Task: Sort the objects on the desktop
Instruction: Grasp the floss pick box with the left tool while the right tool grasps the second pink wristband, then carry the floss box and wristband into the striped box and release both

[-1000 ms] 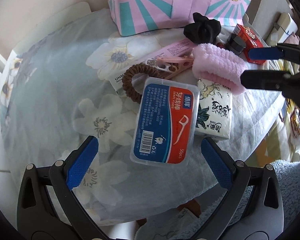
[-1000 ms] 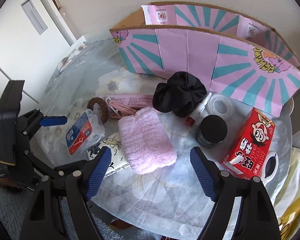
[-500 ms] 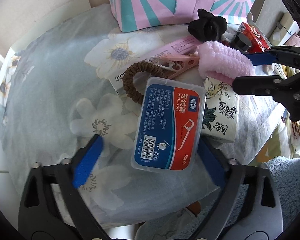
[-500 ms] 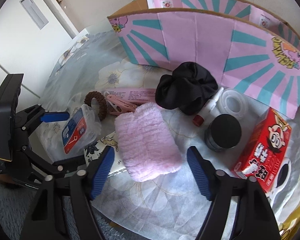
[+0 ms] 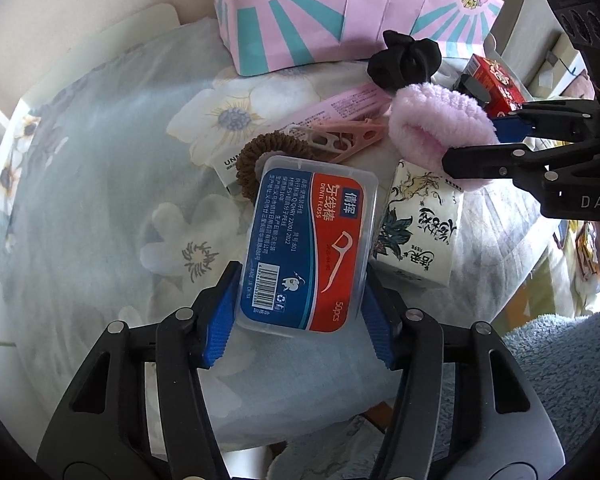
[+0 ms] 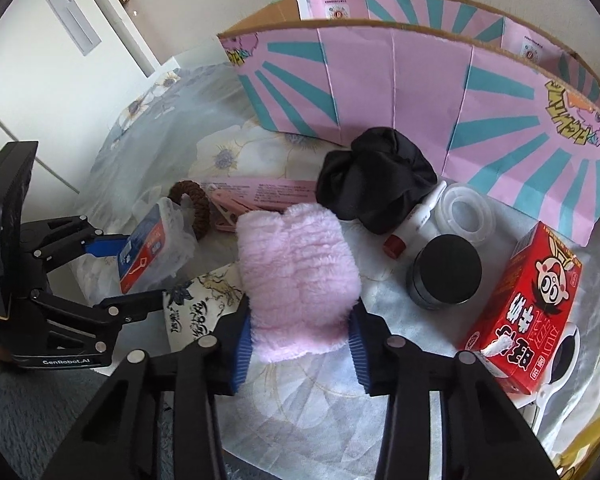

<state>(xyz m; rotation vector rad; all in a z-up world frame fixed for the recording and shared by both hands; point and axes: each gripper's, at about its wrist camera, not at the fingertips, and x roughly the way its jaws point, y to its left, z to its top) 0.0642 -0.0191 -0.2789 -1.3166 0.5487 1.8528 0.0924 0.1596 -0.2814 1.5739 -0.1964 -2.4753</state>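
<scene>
Covering part of the brown hair tie (image 5: 260,156), the dental floss box (image 5: 308,248) also hides the near end of the white-and-pink carton behind it, whose print is too small to read. The left gripper (image 5: 300,316) reaches in low from the near table edge, its blue pads closed against both long sides of that box. Left of the box, the floral tablecloth (image 5: 100,184) lies bare out to its rounded edge. To the right, the patterned tissue pack (image 5: 416,228) sits just beside the box, partly under the pink fluffy cloth (image 6: 296,280). The right gripper (image 6: 300,344) comes in level from the near side, fingers pinched onto the cloth's near end, which bulges between them. Behind the cloth, the black scrunchie (image 6: 376,192) hides most of a small red-capped tube (image 6: 412,224), and the clear tape roll (image 6: 464,212) touches the pink-and-teal cardboard box (image 6: 400,92) standing along the far edge. Farther right, the black-lidded jar (image 6: 444,276) stands near the red milk carton (image 6: 528,308), which sits at the table's right edge, its lower corner cut off by the gripper.
</scene>
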